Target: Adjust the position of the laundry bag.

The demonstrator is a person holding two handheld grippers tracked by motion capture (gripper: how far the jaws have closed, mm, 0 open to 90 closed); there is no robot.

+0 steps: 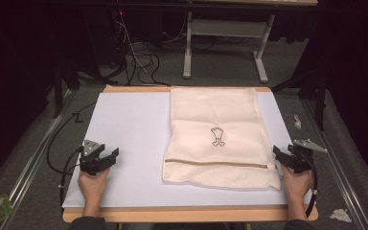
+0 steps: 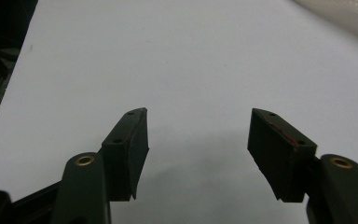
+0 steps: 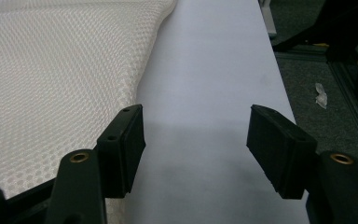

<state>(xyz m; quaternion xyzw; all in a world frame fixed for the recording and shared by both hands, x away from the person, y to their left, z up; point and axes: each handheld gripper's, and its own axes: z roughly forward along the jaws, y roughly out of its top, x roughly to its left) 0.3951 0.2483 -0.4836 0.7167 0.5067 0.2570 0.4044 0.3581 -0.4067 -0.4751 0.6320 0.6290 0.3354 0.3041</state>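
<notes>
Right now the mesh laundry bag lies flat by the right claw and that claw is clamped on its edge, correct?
Not quite. The mesh laundry bag does lie flat beside the right claw, but the right gripper view shows that claw open, holding nothing, with bare table between its jaws.

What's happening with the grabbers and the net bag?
Left gripper open, on bare white table. Right gripper open, beside the mesh laundry bag's right edge, not gripping. Bag flat, zipper shut. Nothing in the way.
</notes>
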